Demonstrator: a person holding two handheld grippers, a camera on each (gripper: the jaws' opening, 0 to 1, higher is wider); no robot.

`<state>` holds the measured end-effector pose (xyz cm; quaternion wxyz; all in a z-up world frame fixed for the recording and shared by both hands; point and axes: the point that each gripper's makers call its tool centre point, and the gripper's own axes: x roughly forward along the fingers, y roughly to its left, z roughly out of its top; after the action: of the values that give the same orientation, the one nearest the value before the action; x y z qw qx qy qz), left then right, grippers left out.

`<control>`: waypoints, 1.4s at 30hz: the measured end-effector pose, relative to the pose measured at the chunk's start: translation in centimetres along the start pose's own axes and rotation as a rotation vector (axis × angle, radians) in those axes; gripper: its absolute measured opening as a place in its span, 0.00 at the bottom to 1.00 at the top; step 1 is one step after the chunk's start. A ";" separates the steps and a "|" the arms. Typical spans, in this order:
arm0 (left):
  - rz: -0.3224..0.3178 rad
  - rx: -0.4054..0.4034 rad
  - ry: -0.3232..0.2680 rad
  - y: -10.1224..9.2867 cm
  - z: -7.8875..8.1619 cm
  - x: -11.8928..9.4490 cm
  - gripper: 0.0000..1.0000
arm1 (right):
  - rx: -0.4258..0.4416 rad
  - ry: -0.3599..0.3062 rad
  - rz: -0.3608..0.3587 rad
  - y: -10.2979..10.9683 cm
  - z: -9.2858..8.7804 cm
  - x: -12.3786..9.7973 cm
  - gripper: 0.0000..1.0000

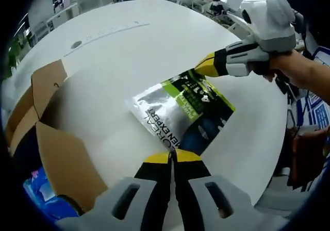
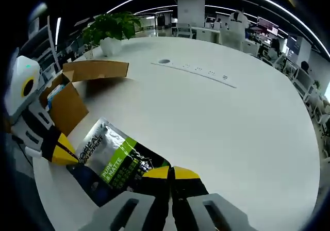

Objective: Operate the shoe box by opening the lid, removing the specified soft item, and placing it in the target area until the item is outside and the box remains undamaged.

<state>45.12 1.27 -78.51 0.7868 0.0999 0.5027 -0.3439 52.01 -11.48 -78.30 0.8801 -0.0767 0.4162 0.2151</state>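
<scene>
In the left gripper view the box (image 1: 49,133) at lower left is cut off by the frame edge, its inside mostly hidden behind open flaps; the pouch (image 1: 183,112) lies at centre on the table (image 1: 129,45), the left gripper (image 1: 172,156) pinching its near edge and the right gripper (image 1: 206,65) its far corner. In the right gripper view the pouch (image 2: 116,164) sits at lower left, pinched by the right gripper (image 2: 171,172) and, at far left, the left gripper (image 2: 67,153), with the box (image 2: 77,86) just beyond, partly hidden.

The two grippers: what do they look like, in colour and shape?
Both look alike. The left gripper has black jaws with yellow tips rising from a light grey body with slots. The right gripper has the same yellow and black tip, on a white and grey body.
</scene>
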 end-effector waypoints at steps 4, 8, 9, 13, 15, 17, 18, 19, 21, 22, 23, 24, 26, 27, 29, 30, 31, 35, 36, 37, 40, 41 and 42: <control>0.007 -0.020 0.007 0.3 -0.4 0.3 0.00 | 0.005 -0.011 0.005 0.0 0.0 0.3 0.00; 0.010 -0.078 -0.001 0.6 -0.7 0.3 0.00 | 0.017 -0.029 0.005 -0.4 0.0 0.3 0.00; 0.010 -0.114 -0.005 0.6 -0.8 0.3 0.00 | 0.053 -0.036 0.025 -0.2 0.0 0.4 0.00; 0.028 -0.151 -0.014 0.8 -0.8 0.3 0.00 | 0.172 -0.048 0.042 -0.5 -0.4 0.2 0.01; 0.036 -0.161 -0.019 0.9 -0.8 0.4 0.00 | 0.172 -0.053 0.043 -0.8 -0.8 -0.1 0.02; 0.045 -0.173 -0.024 0.9 -0.8 0.4 0.00 | 0.162 -0.058 0.039 -0.8 -1.0 -0.4 0.02; 0.048 -0.173 -0.026 0.9 -0.8 0.4 0.00 | 0.160 -0.060 0.043 -0.6 -1.3 -0.7 0.03; 0.050 -0.175 -0.029 0.9 -0.8 0.4 0.00 | 0.159 -0.065 0.046 -0.5 -1.4 -0.9 0.04; 0.050 -0.182 -0.033 0.9 -0.8 0.4 0.00 | 0.178 -0.089 0.045 -0.5 -1.5 -1.5 0.05; 0.048 -0.185 -0.034 1.0 -0.8 0.5 0.00 | 0.203 -0.094 0.053 -0.4 -1.6 -1.7 0.05; 0.047 -0.186 -0.034 1.0 -0.8 0.5 0.00 | 0.206 -0.096 0.053 -0.4 -1.8 -1.9 0.05; 0.047 -0.188 -0.035 1.0 -0.8 0.5 0.00 | 0.209 -0.098 0.053 -0.4 -1.9 -2.1 0.05; 0.046 -0.193 -0.035 1.0 -0.8 0.5 0.00 | 0.228 -0.100 0.064 0.0 -2.2 -2.6 0.05; 0.044 -0.194 -0.034 0.9 -0.8 0.4 0.00 | 0.257 -0.099 0.080 0.3 -2.4 -2.8 0.05; 0.043 -0.196 -0.035 0.9 -0.8 0.4 0.00 | 0.260 -0.099 0.087 0.5 -2.7 -3.0 0.05; 0.042 -0.194 -0.034 0.9 -0.8 0.4 0.00 | 0.264 -0.097 0.087 0.7 -3.0 -3.2 0.05; 0.043 -0.192 -0.034 0.9 -0.8 0.4 0.00 | 0.265 -0.097 0.091 0.8 -3.1 -3.3 0.05; 0.043 -0.194 -0.036 1.0 -0.8 0.4 0.00 | 0.282 -0.081 0.106 1.7 -4.2 -3.8 0.05; 0.044 -0.194 -0.036 1.0 -0.8 0.4 0.00 | 0.286 -0.081 0.108 2.3 -4.4 -4.2 0.04; 0.044 -0.193 -0.037 1.0 -0.8 0.4 0.00 | 0.292 -0.080 0.109 2.3 -4.5 -4.3 0.04; 0.043 -0.192 -0.038 1.0 -0.8 0.4 0.00 | 0.305 -0.092 0.119 2.8 -4.7 -4.6 0.04; 0.043 -0.193 -0.038 1.0 -0.8 0.4 0.00 | 0.304 -0.100 0.121 2.9 -4.7 -4.6 0.04; 0.043 -0.193 -0.039 1.0 -0.8 0.4 0.00 | 0.296 -0.124 0.119 2.3 -4.2 -4.2 0.04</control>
<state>45.33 2.23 -79.43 0.8096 0.0278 0.5158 -0.2787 45.67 -12.05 -77.73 0.8915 0.0920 0.3920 0.2077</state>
